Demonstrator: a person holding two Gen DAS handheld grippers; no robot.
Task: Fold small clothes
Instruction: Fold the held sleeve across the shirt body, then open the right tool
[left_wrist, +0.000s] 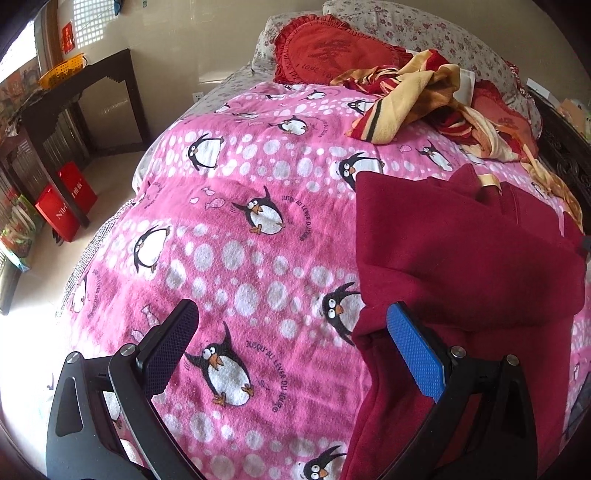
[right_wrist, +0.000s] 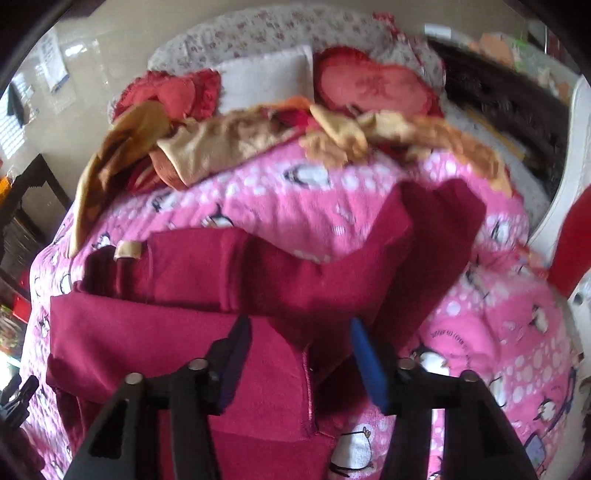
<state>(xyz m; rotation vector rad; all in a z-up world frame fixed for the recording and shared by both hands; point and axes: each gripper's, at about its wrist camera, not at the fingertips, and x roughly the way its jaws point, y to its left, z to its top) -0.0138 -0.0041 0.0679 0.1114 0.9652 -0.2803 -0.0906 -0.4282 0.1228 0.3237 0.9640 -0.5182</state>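
Maroon garment (left_wrist: 461, 251) spread on penguin blanket (left_wrist: 240, 229).

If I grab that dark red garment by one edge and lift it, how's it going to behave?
The dark red garment will probably sag and unfold, since it already lies in soft, rumpled layers. It looks thick and fleecy, so likely a bit heavy but easy to grip. On the fuzzy pink penguin blanket it may drag rather than slide.

The maroon garment (left_wrist: 461, 236) looks like soft matt fleece, the pink penguin blanket (left_wrist: 236, 236) is fuzzy terry-ish cloth, and the gripper pads (left_wrist: 415, 354) at lower right are dimpled rubbery plastic.
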